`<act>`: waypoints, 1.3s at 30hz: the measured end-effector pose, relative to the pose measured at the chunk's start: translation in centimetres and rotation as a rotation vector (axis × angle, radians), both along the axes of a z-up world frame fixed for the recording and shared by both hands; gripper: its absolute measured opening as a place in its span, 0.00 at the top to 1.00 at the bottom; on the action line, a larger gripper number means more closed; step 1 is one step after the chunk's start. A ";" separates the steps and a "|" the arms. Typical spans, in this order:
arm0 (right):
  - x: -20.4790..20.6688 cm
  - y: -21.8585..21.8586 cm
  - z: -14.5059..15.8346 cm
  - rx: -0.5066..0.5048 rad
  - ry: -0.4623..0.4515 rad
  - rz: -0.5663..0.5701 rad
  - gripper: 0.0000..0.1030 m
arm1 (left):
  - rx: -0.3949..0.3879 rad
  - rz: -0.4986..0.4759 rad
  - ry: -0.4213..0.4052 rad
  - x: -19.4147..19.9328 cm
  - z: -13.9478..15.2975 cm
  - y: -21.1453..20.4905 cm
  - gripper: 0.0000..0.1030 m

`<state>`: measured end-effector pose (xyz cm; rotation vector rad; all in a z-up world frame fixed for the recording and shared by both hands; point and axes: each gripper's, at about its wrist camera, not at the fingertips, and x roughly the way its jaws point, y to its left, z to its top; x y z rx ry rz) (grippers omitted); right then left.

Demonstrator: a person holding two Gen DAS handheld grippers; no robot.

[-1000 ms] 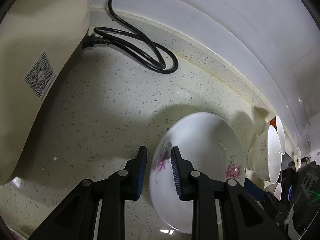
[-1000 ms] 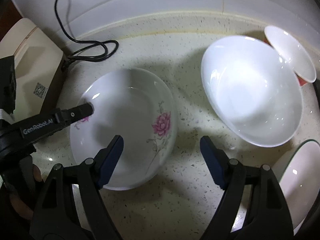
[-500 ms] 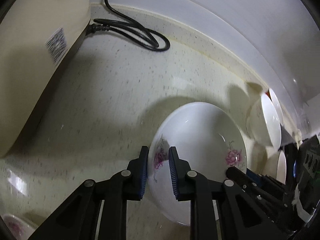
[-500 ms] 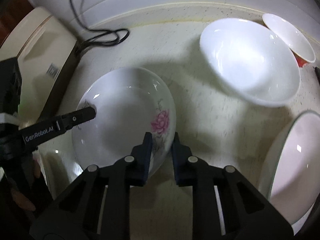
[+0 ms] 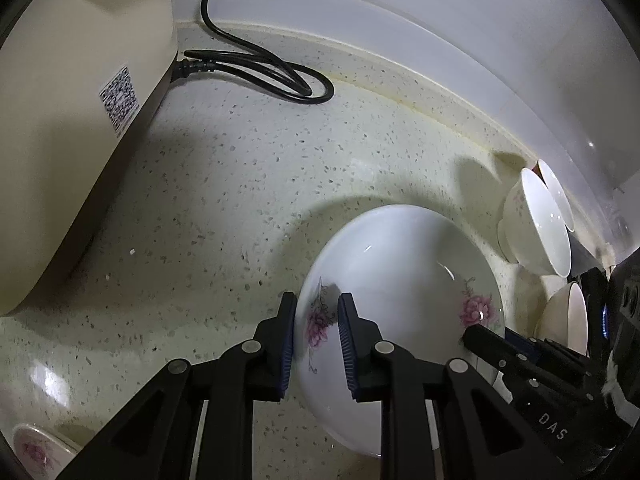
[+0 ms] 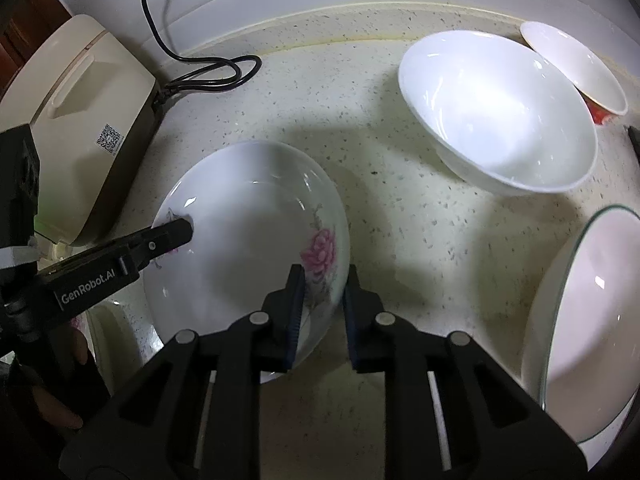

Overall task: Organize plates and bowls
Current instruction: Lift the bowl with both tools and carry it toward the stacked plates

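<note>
A white flowered bowl [image 5: 400, 280] with pink roses is held above the speckled counter by both grippers. My left gripper [image 5: 316, 332] is shut on its left rim. My right gripper [image 6: 322, 304] is shut on its right rim, and the bowl fills the middle of the right wrist view [image 6: 248, 248]. A large plain white bowl [image 6: 500, 108] stands at the back right. A small white bowl [image 6: 576, 68] leans behind it. A green-rimmed bowl [image 6: 592, 320] sits at the right edge.
A beige appliance [image 5: 68, 112] with a QR label stands at the left, its black cord [image 5: 264, 68] coiled by the wall. Another flowered dish [image 5: 36, 452] lies at the lower left. White bowls [image 5: 536, 224] stand at the right by the backsplash.
My right gripper closed from wide open onto the flowered bowl's right rim. Both grippers have lifted the bowl, and the other bowls now look farther away.
</note>
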<state>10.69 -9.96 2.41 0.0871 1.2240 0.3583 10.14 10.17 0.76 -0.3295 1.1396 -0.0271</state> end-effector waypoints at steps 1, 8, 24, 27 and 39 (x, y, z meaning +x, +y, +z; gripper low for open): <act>0.0 0.0 0.1 0.006 -0.002 -0.004 0.81 | -0.002 0.001 0.000 -0.6 0.2 0.4 0.79; -0.9 -0.1 2.1 0.022 -0.057 -0.001 0.81 | -0.005 0.015 0.009 -1.8 0.8 0.6 0.79; -3.9 -1.5 4.2 0.023 -0.093 -0.016 0.81 | -0.007 -0.005 -0.044 -4.5 3.8 -0.3 0.79; -4.3 -1.8 4.6 0.023 -0.101 -0.017 0.81 | -0.006 -0.007 -0.051 -4.9 4.4 -0.5 0.79; -6.6 -2.6 6.3 0.044 -0.139 -0.019 0.81 | 0.002 -0.001 -0.098 -7.4 6.5 -1.0 0.79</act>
